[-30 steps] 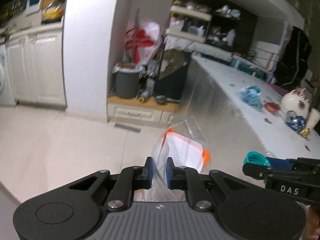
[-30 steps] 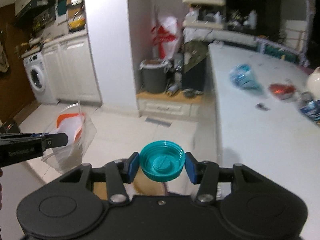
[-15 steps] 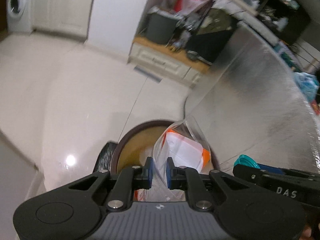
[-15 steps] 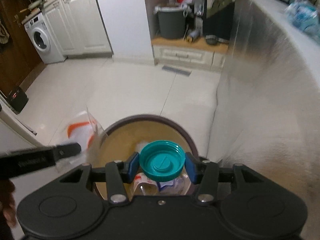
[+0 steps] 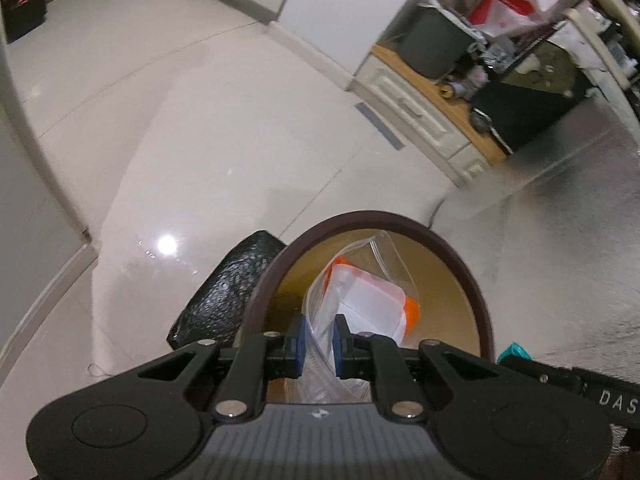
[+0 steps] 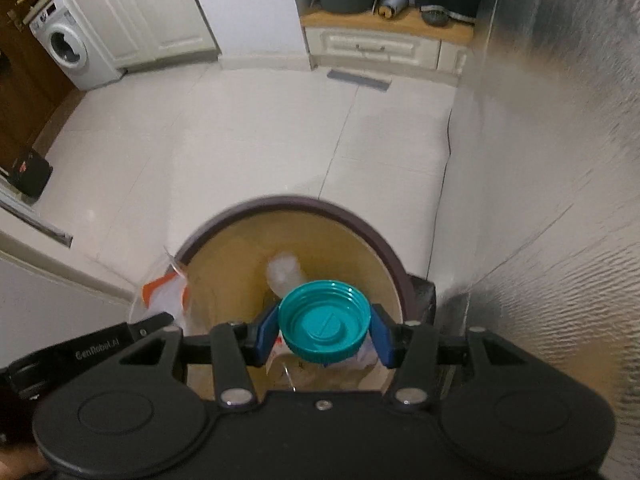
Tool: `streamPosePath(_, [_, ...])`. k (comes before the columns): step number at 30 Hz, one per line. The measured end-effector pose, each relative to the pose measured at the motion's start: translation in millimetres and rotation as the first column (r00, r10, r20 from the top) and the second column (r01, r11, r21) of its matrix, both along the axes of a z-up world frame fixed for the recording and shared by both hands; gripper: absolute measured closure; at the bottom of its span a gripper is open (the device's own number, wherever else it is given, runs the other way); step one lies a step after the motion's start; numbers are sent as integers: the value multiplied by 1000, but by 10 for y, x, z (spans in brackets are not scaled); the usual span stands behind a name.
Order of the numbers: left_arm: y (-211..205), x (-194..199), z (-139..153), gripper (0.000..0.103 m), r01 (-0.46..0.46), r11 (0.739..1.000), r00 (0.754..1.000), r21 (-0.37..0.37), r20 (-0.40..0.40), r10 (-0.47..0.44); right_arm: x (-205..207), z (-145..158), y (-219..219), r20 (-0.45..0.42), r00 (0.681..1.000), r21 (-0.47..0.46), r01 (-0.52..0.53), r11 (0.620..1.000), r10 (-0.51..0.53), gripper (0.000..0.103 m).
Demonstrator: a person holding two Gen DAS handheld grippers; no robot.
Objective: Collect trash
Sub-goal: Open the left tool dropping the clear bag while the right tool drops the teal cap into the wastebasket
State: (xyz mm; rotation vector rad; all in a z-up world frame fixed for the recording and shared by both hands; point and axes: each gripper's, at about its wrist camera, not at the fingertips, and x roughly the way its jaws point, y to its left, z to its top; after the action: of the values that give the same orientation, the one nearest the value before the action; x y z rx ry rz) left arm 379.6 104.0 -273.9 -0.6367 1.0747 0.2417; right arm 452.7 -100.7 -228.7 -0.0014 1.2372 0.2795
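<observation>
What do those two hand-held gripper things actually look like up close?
Each is a matte black plastic body with two round discs, silver pivot bolts and angled link arms. The left hand-held gripper has a ribbed grey panel and blue finger pads. The right hand-held gripper bears white "DAS" lettering; the left's side reads "GenRobot.AI".

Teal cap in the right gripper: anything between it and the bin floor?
Right wrist view: only air directly under the teal cap, clamped in the right gripper. Trash already lies in the bin, including a clear plastic bottle.

Dim room; floor [image 5: 168,245] glare; fisheye-bent, blurred edges.
</observation>
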Motion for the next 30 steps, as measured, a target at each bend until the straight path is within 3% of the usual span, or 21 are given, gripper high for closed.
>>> streamPosePath(3, [14,-16,-38,81,-22,1000,999,-3,-31,22,36,-57,41,-23,1000,-10,-20,1000,20,53])
streamPosePath(6, [10,-48,-39,63,-17,1000,999,4,-38,17,32,-74,39,-35,999,-12,-24,1000,24,53])
streamPosePath(8, [0,-66,-32,59,1,1000,999,12,-39,-1,35,-88,24,-48,999,-7,-17,1000,16,53])
streamPosePath(13, [-44,-74,-12,32,54,997,998,57,-43,-52,68,-136,47,-76,997,-20,-27,999,25,53])
streamPosePath(17, [-71,-80,-1,16,103,991,994,82,-52,-99,75,-147,61,-81,996,-32,-29,999,26,53])
streamPosePath(25, [-122,-84,62,0,174,975,984,137,-63,-167,89,-171,50,-82,997,-33,-17,999,14,49])
streamPosePath(30, [-132,-79,67,0,199,968,978,151,-92,-187,78,-192,31,-88,996,-43,-11,999,7,45])
